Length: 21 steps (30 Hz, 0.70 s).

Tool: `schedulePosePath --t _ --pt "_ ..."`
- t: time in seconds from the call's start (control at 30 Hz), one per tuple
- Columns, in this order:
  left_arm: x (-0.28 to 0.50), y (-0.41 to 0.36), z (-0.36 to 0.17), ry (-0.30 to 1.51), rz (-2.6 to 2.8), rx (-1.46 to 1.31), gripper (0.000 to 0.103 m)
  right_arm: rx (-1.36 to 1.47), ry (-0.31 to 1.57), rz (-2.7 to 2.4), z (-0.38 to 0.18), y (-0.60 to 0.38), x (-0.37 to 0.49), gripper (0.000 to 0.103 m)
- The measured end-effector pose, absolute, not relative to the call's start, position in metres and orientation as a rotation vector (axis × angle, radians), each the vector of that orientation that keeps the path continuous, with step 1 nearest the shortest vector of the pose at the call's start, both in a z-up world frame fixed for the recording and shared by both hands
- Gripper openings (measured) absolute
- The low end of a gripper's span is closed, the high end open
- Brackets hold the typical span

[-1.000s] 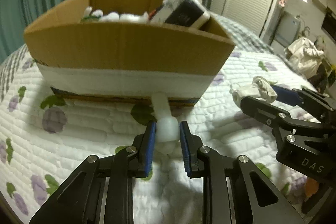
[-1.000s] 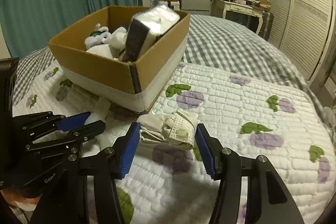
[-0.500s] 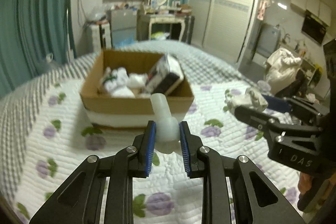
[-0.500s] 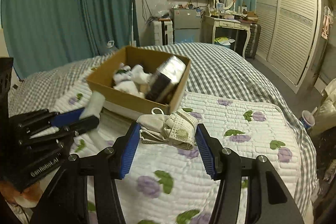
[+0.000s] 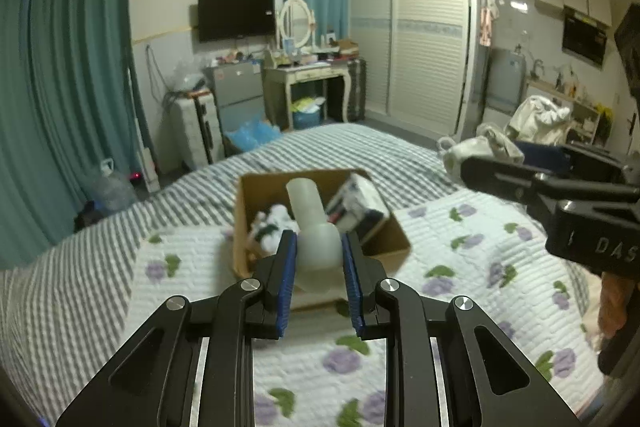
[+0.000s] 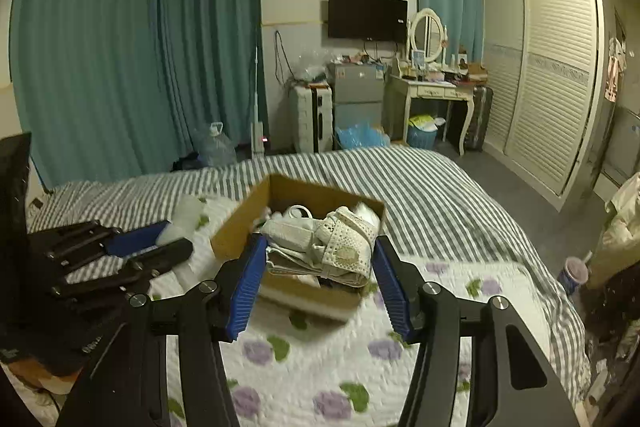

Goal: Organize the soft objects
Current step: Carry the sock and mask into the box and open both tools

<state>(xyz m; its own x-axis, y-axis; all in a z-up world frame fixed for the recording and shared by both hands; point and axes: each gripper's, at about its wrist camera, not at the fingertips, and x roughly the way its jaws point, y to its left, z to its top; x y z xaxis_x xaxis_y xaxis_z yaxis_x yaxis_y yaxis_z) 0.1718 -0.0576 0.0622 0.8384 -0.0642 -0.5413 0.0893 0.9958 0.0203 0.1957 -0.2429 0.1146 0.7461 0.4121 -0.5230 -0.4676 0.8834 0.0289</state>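
My left gripper (image 5: 319, 259) is shut on a white soft bottle-shaped object (image 5: 314, 227) and holds it high above the bed, in line with the open cardboard box (image 5: 400, 247). My right gripper (image 6: 320, 267) is shut on a folded cream cloth with lace trim (image 6: 324, 247), also raised above the box (image 6: 236, 231). The box holds white plush items and a dark packet. The right gripper with its cloth (image 5: 480, 147) shows at the right of the left wrist view; the left gripper (image 6: 152, 247) shows at the left of the right wrist view.
The box sits on a white quilt with purple flowers (image 5: 480, 267) over a grey striped bedspread (image 6: 420, 187). Beyond the bed stand teal curtains (image 6: 120, 67), a dressing table (image 6: 428, 91), a wardrobe (image 6: 552, 75) and a water jug (image 6: 216, 147).
Both grippers have risen far above the bed with their objects still held. The box now looks small and lies below them.
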Motion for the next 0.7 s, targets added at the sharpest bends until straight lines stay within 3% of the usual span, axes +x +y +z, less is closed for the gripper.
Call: schedulePosePath --t 0.33,0.7 --pt "0.253 -0.038 0.040 0.567 -0.050 0.068 0.022 -0.134 0.528 0.491 0.105 -0.191 0.277 0.055" --pt "0.326 -0.023 -0.008 0.631 -0.037 0.085 0.022 -0.134 0.622 0.496 0.045 -0.162 0.367 0.055"
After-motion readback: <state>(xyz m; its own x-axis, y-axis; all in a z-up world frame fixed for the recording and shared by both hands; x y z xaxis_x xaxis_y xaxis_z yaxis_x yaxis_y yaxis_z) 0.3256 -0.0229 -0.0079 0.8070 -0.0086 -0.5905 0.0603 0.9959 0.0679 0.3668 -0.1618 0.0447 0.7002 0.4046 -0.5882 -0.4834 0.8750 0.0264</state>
